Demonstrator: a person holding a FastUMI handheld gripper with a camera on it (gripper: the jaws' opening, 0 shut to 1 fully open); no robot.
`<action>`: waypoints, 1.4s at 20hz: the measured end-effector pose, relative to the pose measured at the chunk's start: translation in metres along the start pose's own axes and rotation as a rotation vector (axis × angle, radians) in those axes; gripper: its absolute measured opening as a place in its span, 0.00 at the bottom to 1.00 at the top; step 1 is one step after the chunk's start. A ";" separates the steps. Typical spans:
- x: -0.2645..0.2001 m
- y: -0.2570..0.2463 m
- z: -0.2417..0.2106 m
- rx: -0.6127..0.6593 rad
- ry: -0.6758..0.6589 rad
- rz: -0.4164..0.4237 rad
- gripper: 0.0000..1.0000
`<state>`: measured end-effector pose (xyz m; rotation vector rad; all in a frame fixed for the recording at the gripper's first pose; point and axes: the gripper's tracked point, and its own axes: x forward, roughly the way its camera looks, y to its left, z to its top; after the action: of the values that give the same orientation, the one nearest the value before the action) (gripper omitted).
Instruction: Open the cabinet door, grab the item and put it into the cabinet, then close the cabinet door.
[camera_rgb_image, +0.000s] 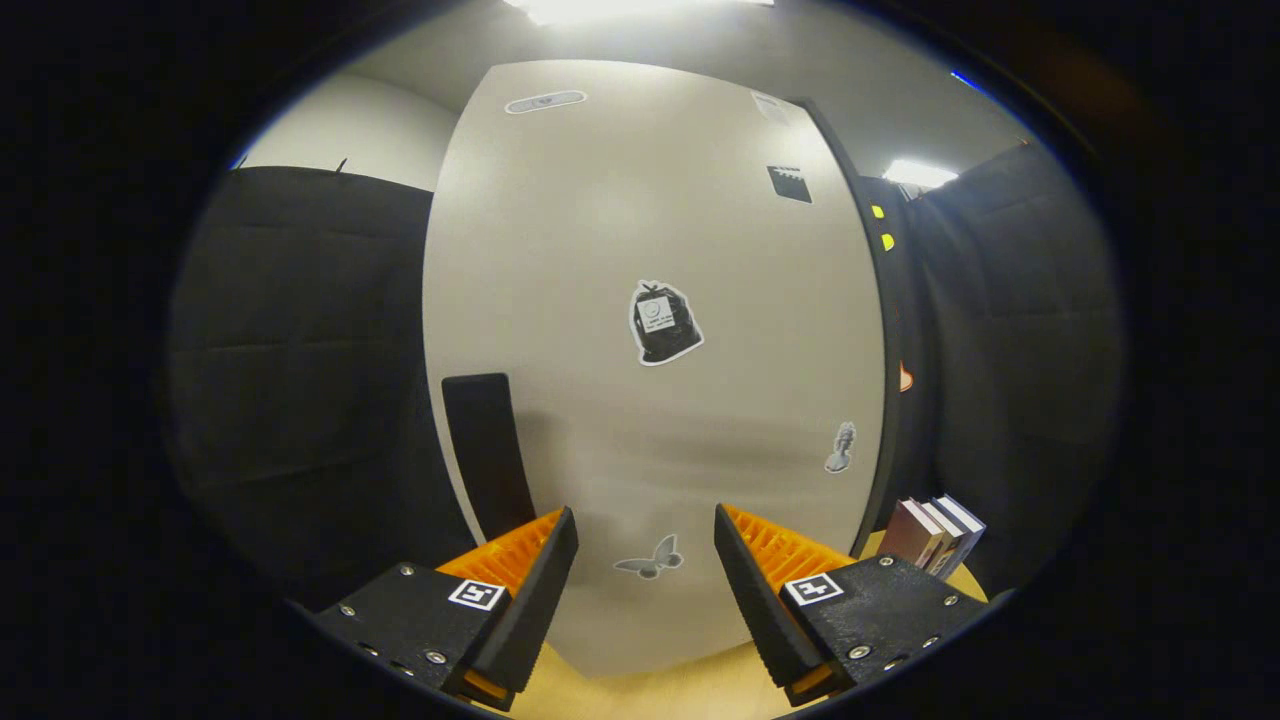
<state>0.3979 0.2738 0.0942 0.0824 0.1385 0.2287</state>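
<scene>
- We found the gripper (646, 560) facing the tall pale-grey cabinet door (650, 250), its two fingers spread apart with nothing between them but the door's flat face beyond.
- The door looked shut, flush against the dark cabinet frame (905, 420) along its right edge, so we judged the opening step was not yet begun.
- The black upright bar handle (487, 450) sat near the door's lower left edge, just ahead of the left finger and a little outside it.
- To open well, we judged the fingers should shift left until the handle stood between them, close squarely on its middle, and then pull along the arc of the door rather than straight back, since the hinges seemed to lie on the right edge.
- A grip too near the handle's end might slip, in our view.
- Several stickers marked the door, among them a black sack-shaped sticker (664, 322) at the middle and a grey butterfly sticker (650, 562) low down between the fingers.
- The likely item, a small stack of hardback books (932, 535), stood on the light wooden surface (640, 690) by the cabinet's lower right corner, beyond the right finger.
- We could not tell what the cabinet held, as the door hid its inside.
</scene>
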 end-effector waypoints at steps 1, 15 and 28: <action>0.007 0.001 -0.003 -0.008 0.005 -0.024 0.86; -0.011 -0.018 0.005 -0.002 -0.029 -0.098 0.92; -0.130 -0.030 -0.030 -0.044 -0.068 -0.079 0.93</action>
<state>0.2745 0.2160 0.0784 0.0403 0.0692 0.1503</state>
